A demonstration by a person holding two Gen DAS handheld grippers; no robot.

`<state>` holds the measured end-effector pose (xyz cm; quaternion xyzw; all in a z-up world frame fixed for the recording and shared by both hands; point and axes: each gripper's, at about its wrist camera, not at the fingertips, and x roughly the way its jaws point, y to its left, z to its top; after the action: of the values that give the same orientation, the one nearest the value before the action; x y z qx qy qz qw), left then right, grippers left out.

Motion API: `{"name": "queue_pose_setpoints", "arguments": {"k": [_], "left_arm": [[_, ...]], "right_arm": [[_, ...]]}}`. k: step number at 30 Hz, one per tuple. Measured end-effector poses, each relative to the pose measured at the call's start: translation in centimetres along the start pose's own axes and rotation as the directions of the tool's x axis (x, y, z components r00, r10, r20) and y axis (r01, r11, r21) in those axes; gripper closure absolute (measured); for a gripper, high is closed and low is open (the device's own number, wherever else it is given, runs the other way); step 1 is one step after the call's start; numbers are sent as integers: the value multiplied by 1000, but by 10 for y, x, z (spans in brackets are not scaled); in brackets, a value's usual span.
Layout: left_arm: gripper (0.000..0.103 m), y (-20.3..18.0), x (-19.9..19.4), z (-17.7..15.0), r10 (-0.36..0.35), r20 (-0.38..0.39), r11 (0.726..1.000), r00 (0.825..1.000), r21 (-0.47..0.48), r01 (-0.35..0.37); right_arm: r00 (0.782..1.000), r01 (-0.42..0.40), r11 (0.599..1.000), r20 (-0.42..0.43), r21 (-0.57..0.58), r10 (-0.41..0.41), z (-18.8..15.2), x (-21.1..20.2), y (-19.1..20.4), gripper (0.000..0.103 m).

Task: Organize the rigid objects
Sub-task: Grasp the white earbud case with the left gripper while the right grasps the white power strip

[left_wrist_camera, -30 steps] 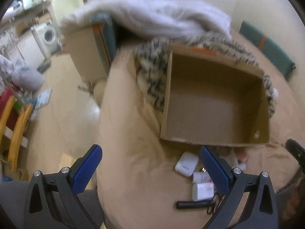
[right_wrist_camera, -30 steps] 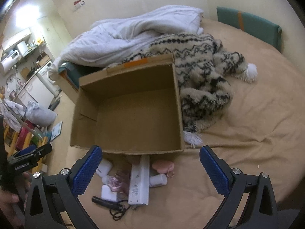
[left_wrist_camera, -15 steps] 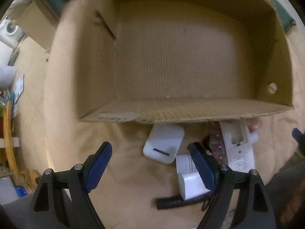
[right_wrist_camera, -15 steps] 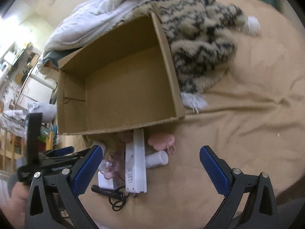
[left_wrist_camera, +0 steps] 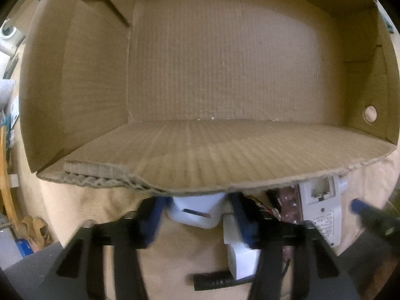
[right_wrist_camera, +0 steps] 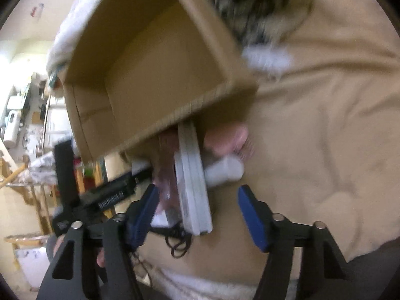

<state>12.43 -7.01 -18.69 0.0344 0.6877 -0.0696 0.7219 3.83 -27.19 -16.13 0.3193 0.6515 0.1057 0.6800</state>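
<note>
Cardboard box [left_wrist_camera: 225, 62] open, empty; white charger [left_wrist_camera: 197, 211], power strip [right_wrist_camera: 192, 187] beside.

Matt corrugated cardboard box [left_wrist_camera: 225, 62], smooth white plastic charger [left_wrist_camera: 195, 212], tan cloth bedsheet [right_wrist_camera: 325, 150]

Warm, dim indoor light. Both fisheye views bend hard at their black rims. The right wrist view is smeared with motion blur, brightest at its left edge; the cardboard box [left_wrist_camera: 225, 75] shadows the bed's sheet below its near wall.
</note>
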Motion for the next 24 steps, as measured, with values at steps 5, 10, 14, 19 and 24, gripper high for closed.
{"name": "queue_pose_setpoints", "arguments": {"k": [5, 10, 14, 19, 24], "left_arm": [[61, -5, -3, -10, -9, 7, 1000, 1000, -29, 9], [61, 0, -8, -16, 24, 8, 997, 1000, -72, -23], [61, -4, -8, -19, 29, 0, 997, 1000, -73, -29], [61, 3, -1, -12, 24, -18, 997, 1000, -78, -26], [62, 6, -1, 3, 26, -8, 997, 1000, -76, -26]], "right_arm": [[998, 34, 999, -50, -31, -36, 2, 21, 12, 49], [999, 13, 996, -50, -89, -17, 7, 30, 29, 64], [998, 9, 996, -59, -86, -14, 18, 45, 33, 64], [997, 52, 993, -45, -109, -57, 30, 57, 41, 73], [996, 87, 988, -7, -131, -89, 20, 37, 43, 80]]}}
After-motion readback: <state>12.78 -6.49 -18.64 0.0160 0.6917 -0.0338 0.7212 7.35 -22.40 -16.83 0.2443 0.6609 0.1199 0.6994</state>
